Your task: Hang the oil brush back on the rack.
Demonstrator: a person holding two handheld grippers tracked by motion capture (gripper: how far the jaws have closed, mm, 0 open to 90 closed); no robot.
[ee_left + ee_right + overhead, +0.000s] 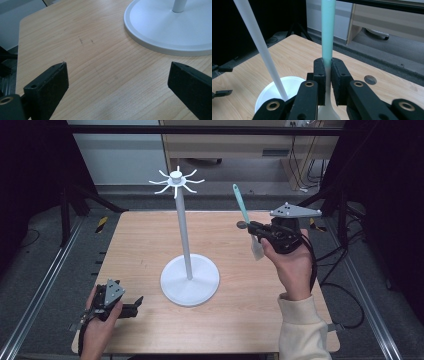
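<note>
the left gripper [131, 307] rests left of the stand [185, 240], jaws wide and empty. right of it, the right gripper [256, 231] pinches a spatula [242, 206], handle up. to hang it well, lift the handle's end level with the hooks [176, 181], then approach slowly.

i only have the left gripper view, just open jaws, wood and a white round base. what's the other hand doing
Observer: The right gripper is shut on a teal-handled spatula, held off the table.
Operator: which way up is it
Observer: Handle up, whitish blade hanging below the jaws.
Operator: and that base, what's on it
Observer: It belongs to a white stand whose pole carries a ring of hooks, all bare.
</note>
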